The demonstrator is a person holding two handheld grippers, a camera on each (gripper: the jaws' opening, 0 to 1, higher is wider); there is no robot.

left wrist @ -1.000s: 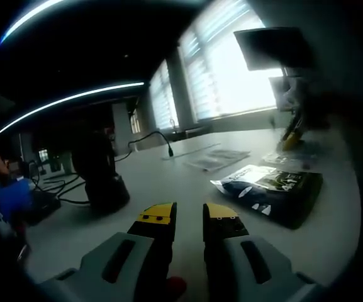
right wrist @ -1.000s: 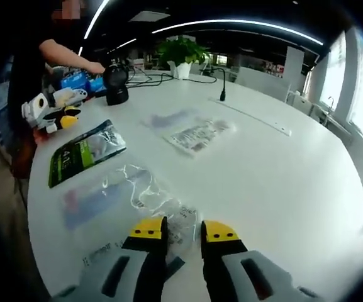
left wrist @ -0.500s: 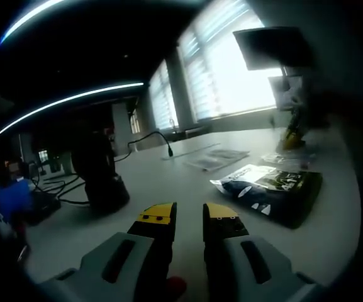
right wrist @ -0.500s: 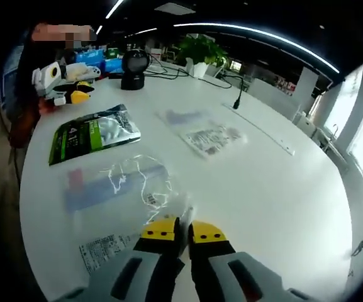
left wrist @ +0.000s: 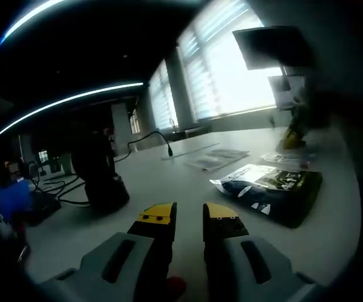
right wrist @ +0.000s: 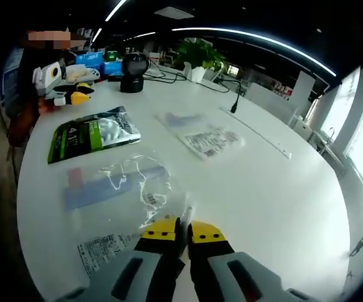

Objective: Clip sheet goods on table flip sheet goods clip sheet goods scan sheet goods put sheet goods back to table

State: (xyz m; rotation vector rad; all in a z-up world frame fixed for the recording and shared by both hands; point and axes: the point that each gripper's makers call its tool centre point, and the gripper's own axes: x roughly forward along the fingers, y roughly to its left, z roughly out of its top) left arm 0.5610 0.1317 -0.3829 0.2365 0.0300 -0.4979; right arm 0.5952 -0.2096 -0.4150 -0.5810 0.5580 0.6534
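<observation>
Your left claw (left wrist: 189, 217) low centre, jaws parted over the white counter (left wrist: 168, 179), dark packet (left wrist: 270, 189) at right, your right claw (right wrist: 183, 231) bottom centre, pinched on the clear sheet bag (right wrist: 115, 189), green packet (right wrist: 93, 135) upper left.

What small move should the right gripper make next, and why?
Probably lift the clear packet off the table to start the flip. The right gripper looks shut on the packet's near edge, while most of the packet lies flat. The left gripper is open and apart, beside the dark green packet.
</observation>
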